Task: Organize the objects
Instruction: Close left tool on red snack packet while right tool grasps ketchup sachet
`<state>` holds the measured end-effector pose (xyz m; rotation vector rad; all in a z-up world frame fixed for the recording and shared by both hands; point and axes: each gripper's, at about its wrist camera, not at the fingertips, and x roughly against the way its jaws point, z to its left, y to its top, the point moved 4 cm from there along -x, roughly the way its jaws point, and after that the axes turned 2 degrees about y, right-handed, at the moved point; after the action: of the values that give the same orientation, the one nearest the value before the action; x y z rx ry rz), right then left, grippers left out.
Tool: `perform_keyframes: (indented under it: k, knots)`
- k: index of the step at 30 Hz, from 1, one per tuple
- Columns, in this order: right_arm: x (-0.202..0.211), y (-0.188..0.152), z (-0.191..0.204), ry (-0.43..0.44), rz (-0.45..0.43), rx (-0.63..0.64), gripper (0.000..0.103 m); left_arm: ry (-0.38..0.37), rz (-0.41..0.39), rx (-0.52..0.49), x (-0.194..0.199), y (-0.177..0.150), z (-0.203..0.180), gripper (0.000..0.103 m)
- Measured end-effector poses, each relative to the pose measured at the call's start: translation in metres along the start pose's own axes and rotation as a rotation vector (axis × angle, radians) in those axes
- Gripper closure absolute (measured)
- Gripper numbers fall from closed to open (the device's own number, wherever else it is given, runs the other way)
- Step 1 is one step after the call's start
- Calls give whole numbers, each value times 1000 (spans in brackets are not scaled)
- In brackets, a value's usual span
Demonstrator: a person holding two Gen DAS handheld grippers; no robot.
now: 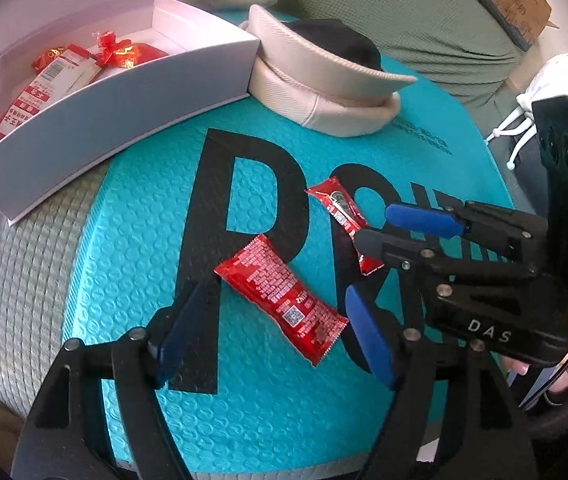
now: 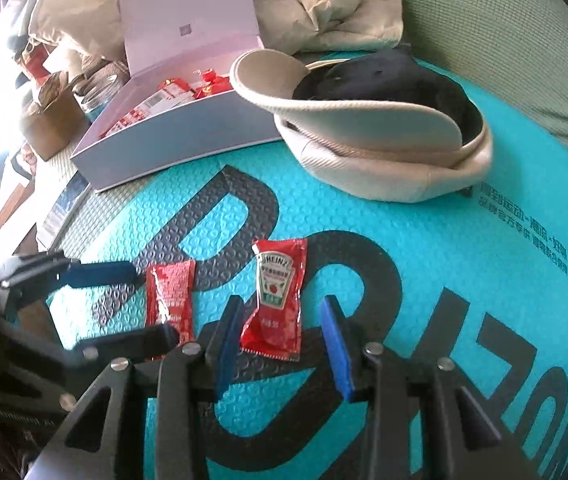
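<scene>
Two red sauce packets lie on the teal mat (image 1: 144,240). My left gripper (image 1: 272,320) is open, its blue fingers on either side of the back-side-up packet (image 1: 282,300); this packet also shows in the right wrist view (image 2: 170,300). My right gripper (image 2: 280,340) is open around the lower end of the Heinz ketchup packet (image 2: 278,296), which also shows in the left wrist view (image 1: 342,216). The right gripper appears in the left wrist view (image 1: 384,226). The open white box (image 1: 116,108) at the back left holds several red packets and candies (image 1: 116,50).
A beige cap (image 1: 324,84) with a dark cap inside lies behind the packets, touching the box; it also shows in the right wrist view (image 2: 384,144). A green cushion (image 1: 404,12) and crumpled beige cloth (image 2: 316,0) sit behind. Clutter lies left of the box (image 2: 52,120).
</scene>
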<state>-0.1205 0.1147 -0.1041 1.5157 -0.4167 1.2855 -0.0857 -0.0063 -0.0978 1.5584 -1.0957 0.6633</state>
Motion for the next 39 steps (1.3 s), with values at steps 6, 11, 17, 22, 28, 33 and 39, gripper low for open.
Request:
perform_keyframes:
  k: [6, 11, 17, 22, 28, 33, 39]
  knots:
    - [-19, 5, 2, -10, 28, 21, 63, 95, -21, -118, -3, -7, -11, 31]
    - [-17, 1, 3, -29, 22, 47, 64, 168, -22, -182, -4, -10, -8, 31]
    - [-11, -5, -3, -16, 30, 14, 74, 136, -32, -47, 4, -1, 15, 32]
    - [-7, -9, -3, 24, 44, -1, 74, 64, -10, -35, 1, -6, 4, 32]
    - [-3, -13, -13, -3, 47, -30, 74, 121, 13, -47, -5, -5, -10, 29]
    - [0, -15, -16, -19, 40, -20, 74, 236, 22, -117, -13, -11, -26, 29]
    - [-5, -15, -6, -62, 43, 56, 74, 248, -10, -155, -10, -13, -29, 71]
